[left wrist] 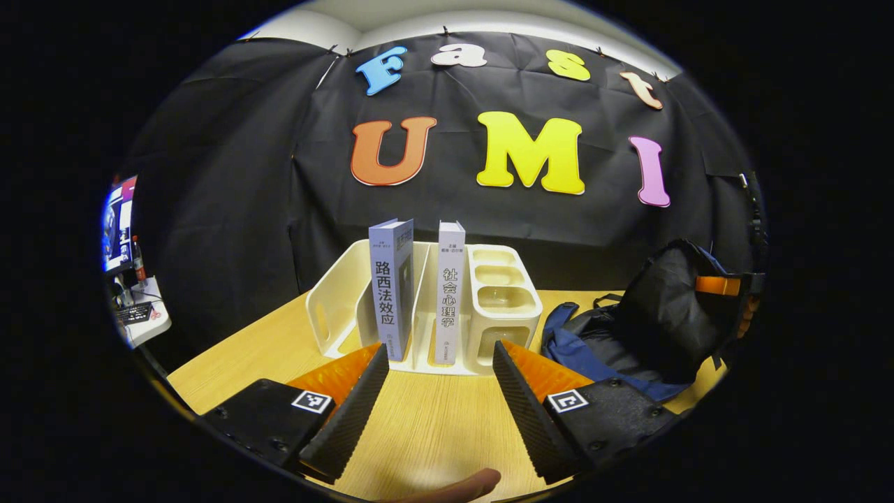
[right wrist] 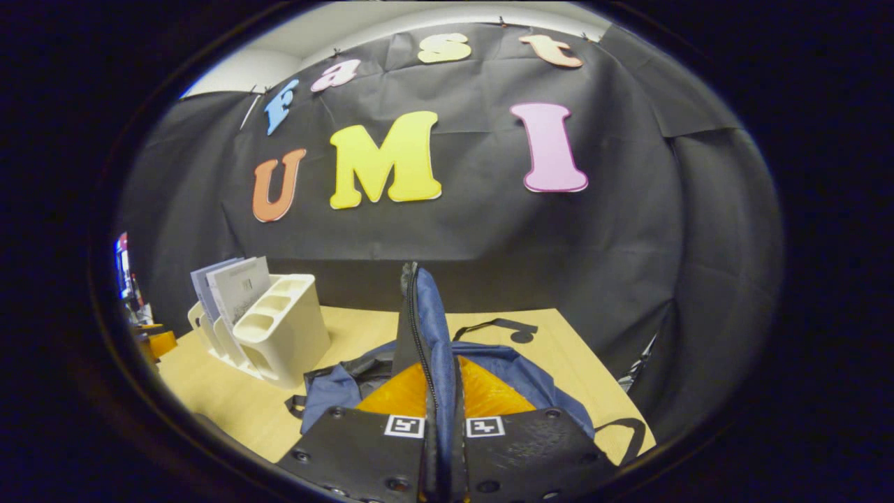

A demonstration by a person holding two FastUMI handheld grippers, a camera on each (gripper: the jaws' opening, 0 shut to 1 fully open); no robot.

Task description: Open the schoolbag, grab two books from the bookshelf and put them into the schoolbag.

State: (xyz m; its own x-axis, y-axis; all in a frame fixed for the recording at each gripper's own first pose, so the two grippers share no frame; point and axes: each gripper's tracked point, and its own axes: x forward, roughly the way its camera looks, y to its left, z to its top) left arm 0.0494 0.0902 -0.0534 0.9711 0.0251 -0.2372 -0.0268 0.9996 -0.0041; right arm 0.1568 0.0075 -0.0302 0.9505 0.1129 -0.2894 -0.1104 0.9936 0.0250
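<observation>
My left gripper [left wrist: 440, 363] hangs released before the white bookshelf [left wrist: 335, 300], facing its grey book [left wrist: 392, 286] and white book [left wrist: 450, 290]; rightward on the table [left wrist: 433, 419], my right gripper [right wrist: 441, 447] pinches the schoolbag [right wrist: 426, 328] flap upright

Pale wooden table [left wrist: 426, 433] in front of a black cloth wall [left wrist: 230, 209], creased and pinned along its top edge. Above the cloth, a strip of white ceiling [left wrist: 419, 17]. Left of the table, a cluttered white desk [left wrist: 143, 318]
</observation>
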